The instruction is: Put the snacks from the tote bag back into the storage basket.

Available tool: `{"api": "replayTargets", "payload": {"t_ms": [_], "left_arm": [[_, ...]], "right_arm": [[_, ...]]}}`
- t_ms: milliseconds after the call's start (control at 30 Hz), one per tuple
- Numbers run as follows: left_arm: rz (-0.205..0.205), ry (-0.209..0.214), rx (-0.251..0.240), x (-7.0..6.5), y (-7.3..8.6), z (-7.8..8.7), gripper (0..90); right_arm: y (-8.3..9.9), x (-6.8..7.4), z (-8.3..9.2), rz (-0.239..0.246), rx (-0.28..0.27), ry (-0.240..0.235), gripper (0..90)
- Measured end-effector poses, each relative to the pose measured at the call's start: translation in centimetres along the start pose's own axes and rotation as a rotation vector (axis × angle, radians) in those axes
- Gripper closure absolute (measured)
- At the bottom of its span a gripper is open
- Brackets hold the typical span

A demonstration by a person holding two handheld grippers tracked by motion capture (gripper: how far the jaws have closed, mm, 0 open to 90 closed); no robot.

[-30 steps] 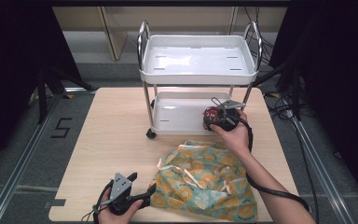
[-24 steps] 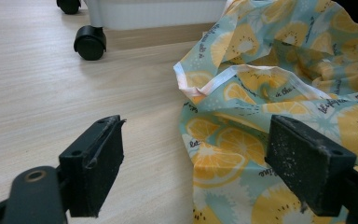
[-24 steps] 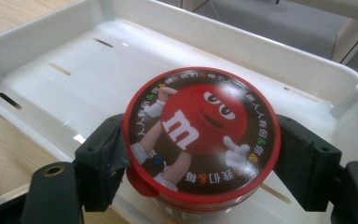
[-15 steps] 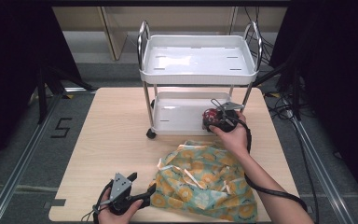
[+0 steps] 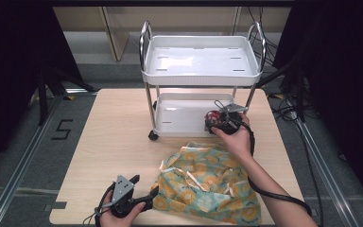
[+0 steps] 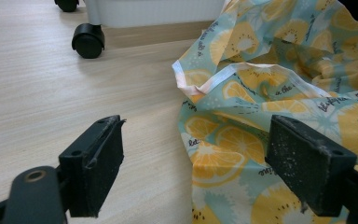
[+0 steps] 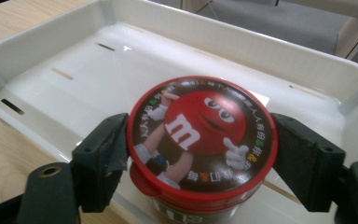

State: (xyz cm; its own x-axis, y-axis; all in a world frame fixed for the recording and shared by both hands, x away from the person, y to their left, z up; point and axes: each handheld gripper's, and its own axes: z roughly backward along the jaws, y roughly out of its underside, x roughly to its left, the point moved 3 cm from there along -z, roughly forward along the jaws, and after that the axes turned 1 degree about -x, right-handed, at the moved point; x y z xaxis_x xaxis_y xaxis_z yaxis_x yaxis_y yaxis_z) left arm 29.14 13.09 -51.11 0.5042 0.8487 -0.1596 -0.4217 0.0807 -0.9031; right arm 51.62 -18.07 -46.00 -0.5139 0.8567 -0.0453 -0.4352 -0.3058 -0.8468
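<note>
A round tub with a red cartoon lid stands in the lower tray of a small white cart. My right gripper straddles the lid. Its jaws have just been opening, and the pads now sit close beside the lid's rim with the tub between them. From the high view the tub is at the tray's right end under my right gripper. Near the table's front edge my left gripper lies open, pointing at a lemon-print cloth bag. One jaw hovers over the bag's edge, with bare wood under the other.
The cart has an upper tray above the lower one and a black caster on the table. A cable trails from the right gripper across the bag. Bare wooden tabletop stretches to the left.
</note>
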Motion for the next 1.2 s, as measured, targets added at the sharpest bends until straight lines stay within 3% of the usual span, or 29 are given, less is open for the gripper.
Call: {"api": "replayTargets", "payload": {"t_ms": [33, 133, 167, 233, 267, 300, 433, 467, 533, 567, 600, 667, 800, 833, 900, 967, 1033, 1067, 1100, 1133, 1167, 1200], "left_arm": [[0.000, -0.002, 0.003, 0.0, 0.0, 0.0, 18.6], [0.002, -0.004, 0.002, 0.0, 0.0, 0.0, 18.5], [0.005, -0.003, -0.001, 0.0, 0.0, 0.0, 18.6], [0.001, -0.002, -0.001, 0.0, 0.0, 0.0, 18.6], [0.003, -0.002, -0.004, 0.0, 0.0, 0.0, 18.5], [0.002, -0.003, -0.002, 0.0, 0.0, 0.0, 18.6], [-0.001, -0.001, -0.004, 0.0, 0.0, 0.0, 18.6], [-0.002, -0.004, -0.002, 0.0, 0.0, 0.1, 18.5], [0.002, -0.006, -0.003, 0.0, 0.0, 0.1, 18.5], [0.001, -0.007, -0.002, 0.0, 0.0, 0.1, 18.6], [0.001, -0.006, -0.002, 0.0, 0.0, 0.1, 18.5], [0.001, -0.006, -0.002, 0.0, 0.0, 0.1, 18.5], [-0.002, 0.002, -0.008, 0.0, 0.0, 0.0, 18.5], [-0.007, -0.006, 0.002, 0.0, 0.0, 0.1, 18.5], [-0.006, -0.005, -0.001, 0.0, 0.0, 0.1, 18.5], [-0.002, 0.002, -0.010, 0.0, 0.0, 0.0, 18.5], [-0.004, -0.009, -0.001, 0.0, 0.0, 0.0, 18.5], [-0.004, -0.008, -0.003, 0.0, 0.0, 0.0, 18.5], [-0.003, -0.007, -0.004, 0.0, 0.0, 0.0, 18.5], [-0.003, -0.007, -0.005, 0.0, 0.0, 0.0, 18.5], [-0.002, -0.007, -0.004, 0.0, 0.0, 0.0, 18.5], [-0.003, -0.008, -0.005, 0.0, 0.0, 0.0, 18.5]], "right_arm": [[0.0, -0.1, -0.1, 0.024, -0.009, 0.009, 22.0], [-0.2, 0.4, 0.1, 0.007, -0.019, 0.013, 20.1], [-0.2, 0.7, 0.1, -0.024, -0.016, 0.024, 19.9], [-0.3, 0.4, 0.3, 0.004, -0.028, 0.025, 19.4], [-0.3, 0.7, 0.4, -0.014, -0.031, 0.031, 19.4], [-0.4, 0.6, 0.6, 0.005, -0.040, 0.030, 19.4], [-0.6, 1.0, 1.4, -0.014, -0.044, 0.020, 19.4], [-0.7, 1.0, 1.6, 0.014, -0.052, 0.013, 19.4], [-0.8, 1.1, 2.1, 0.020, -0.059, 0.013, 19.4], [-0.9, 1.0, 2.4, 0.051, -0.074, 0.012, 19.5], [-0.9, 1.3, 2.7, 0.018, -0.064, 0.009, 19.5], [-0.9, 1.3, 3.4, 0.045, -0.073, -0.008, 19.5], [-0.6, 1.4, 4.6, 0.053, -0.076, -0.019, 20.4], [-0.4, 1.7, 5.0, 0.030, -0.075, -0.021, 20.8], [-0.1, 1.5, 5.6, 0.058, -0.085, -0.030, 21.3], [0.4, 1.9, 6.3, 0.028, -0.074, -0.045, 21.9], [0.8, 1.6, 6.7, 0.074, -0.093, -0.042, 22.6], [1.1, 1.8, 7.0, 0.055, -0.094, -0.049, 23.0], [1.3, 1.7, 7.3, 0.078, -0.097, -0.050, 23.3], [1.6, 1.9, 7.6, 0.059, -0.086, -0.059, 23.4], [1.8, 1.7, 7.8, 0.087, -0.099, -0.059, 23.4], [2.0, 1.7, 8.0, 0.086, -0.097, -0.063, 23.4]]}}
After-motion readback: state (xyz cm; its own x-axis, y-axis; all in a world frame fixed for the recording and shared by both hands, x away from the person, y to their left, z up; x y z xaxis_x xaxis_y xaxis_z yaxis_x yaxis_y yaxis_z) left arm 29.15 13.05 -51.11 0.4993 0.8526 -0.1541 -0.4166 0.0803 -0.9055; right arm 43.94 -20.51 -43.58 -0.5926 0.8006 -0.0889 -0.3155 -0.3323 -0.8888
